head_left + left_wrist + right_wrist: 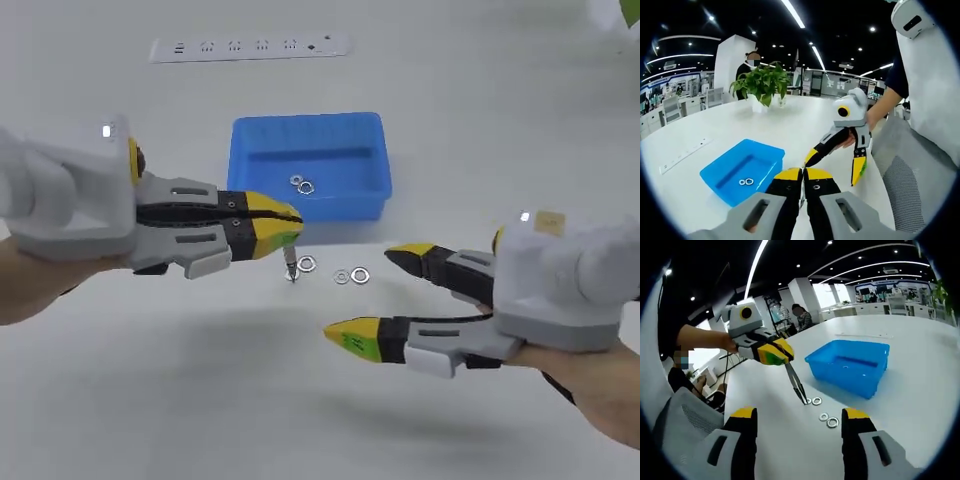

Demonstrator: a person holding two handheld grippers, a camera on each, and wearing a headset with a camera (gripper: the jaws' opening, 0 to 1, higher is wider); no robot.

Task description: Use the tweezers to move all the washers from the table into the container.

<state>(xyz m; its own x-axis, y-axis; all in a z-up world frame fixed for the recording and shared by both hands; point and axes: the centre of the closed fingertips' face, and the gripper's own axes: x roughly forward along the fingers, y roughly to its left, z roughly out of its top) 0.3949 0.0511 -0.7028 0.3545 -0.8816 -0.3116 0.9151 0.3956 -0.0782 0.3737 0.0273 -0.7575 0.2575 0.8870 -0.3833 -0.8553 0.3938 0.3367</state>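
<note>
Left tool tight on steep tweezers, tips tableward; right tool wide, empty.

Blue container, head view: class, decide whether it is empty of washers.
No: two washers lie side by side on the floor of the blue container, near its front wall.

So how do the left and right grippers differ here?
The left gripper is shut on the tweezers; the right gripper is open and empty. The left gripper's tweezers reach down to the washers; the right gripper sits beside them. Both have yellow-tipped jaws.
</note>
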